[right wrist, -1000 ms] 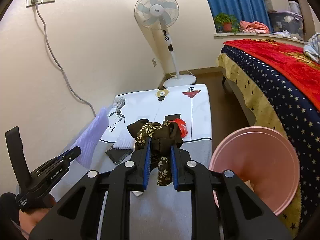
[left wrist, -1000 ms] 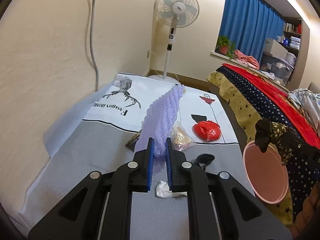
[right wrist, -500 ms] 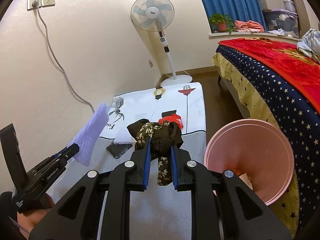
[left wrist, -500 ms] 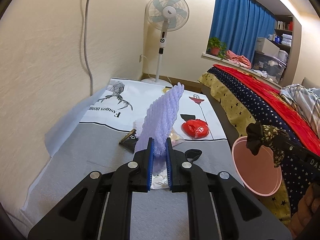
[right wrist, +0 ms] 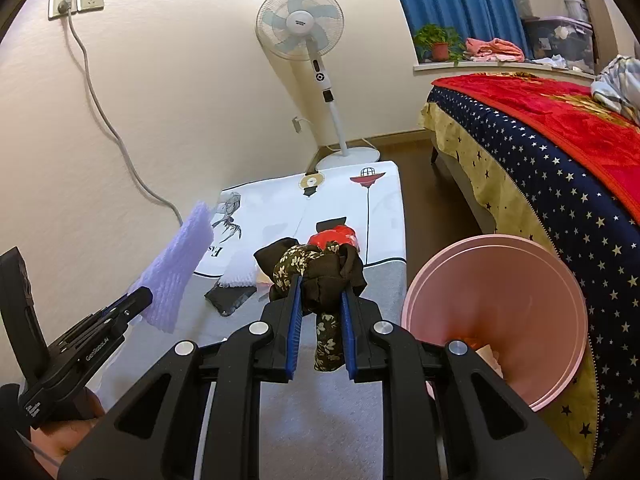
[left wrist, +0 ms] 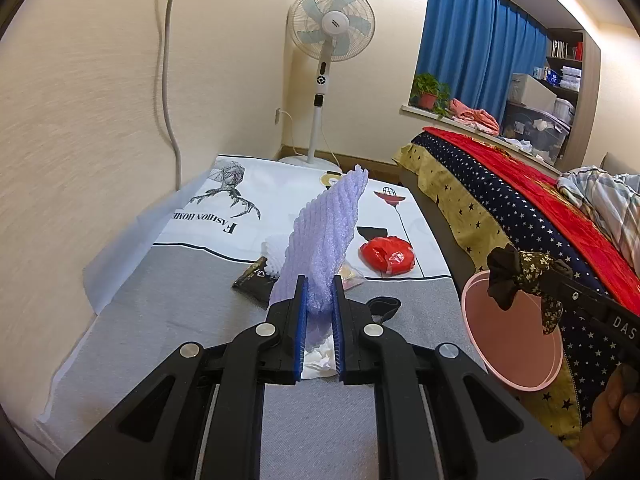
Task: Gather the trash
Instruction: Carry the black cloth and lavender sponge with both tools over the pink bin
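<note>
Your left claw (left wrist: 318,280) grips a purple foam sheet (left wrist: 326,232), held upright above the table (left wrist: 168,304). Your right claw (right wrist: 320,280) is clamped on a dark floral cloth (right wrist: 312,268) — one end dangling between the fingers — just left of the pink bin (right wrist: 496,280), which sits tilted against the bed (right wrist: 560,160). On the table lie a red bag (left wrist: 387,257), a black wrapper (left wrist: 254,278), white foam (left wrist: 273,254) and a crumpled tissue (left wrist: 320,358) — all well apart from the bin.
</note>
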The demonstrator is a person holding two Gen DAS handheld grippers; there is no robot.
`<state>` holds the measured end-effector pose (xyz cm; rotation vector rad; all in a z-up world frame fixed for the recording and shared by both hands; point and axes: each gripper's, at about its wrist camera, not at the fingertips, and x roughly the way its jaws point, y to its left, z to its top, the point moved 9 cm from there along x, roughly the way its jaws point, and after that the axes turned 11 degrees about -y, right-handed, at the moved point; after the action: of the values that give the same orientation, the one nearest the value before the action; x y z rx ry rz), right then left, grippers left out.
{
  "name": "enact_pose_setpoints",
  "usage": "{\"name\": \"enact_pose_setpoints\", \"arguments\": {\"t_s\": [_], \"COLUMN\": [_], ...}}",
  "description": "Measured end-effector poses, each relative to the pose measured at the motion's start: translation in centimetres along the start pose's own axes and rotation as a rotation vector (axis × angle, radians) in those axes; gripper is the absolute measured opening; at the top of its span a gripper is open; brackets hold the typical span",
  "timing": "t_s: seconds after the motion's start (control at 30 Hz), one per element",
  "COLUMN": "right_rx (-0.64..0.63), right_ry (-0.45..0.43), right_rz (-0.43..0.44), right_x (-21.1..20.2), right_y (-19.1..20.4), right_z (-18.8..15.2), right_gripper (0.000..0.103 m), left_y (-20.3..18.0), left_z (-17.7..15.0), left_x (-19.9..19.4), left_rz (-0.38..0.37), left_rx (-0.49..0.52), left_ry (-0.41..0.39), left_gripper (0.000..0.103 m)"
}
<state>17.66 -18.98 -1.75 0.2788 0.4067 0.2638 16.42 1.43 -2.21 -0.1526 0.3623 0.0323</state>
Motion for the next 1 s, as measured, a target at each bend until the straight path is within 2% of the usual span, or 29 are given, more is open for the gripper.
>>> {"name": "enact_pose_setpoints", "arguments": {"t_s": [0.53, 1.0], "right_rx": [-0.005, 0.011], "right_ry": [-0.026, -0.038], "right_rz": [-0.037, -0.111], "right_x": [0.1, 0.9], "right_y": [-0.8, -3.7], "right_z": [0.5, 1.1], "right_gripper": [0.018, 0.018], "left_y": [-1.0, -3.6], "left_z": [-0.3, -0.9], "left_x": [0.5, 2.0], "left_rz": [-0.014, -0.061], "left_rx": [0.016, 0.031], "left_ry": [0.004, 0.013], "left_gripper": [0.011, 0.011]}}
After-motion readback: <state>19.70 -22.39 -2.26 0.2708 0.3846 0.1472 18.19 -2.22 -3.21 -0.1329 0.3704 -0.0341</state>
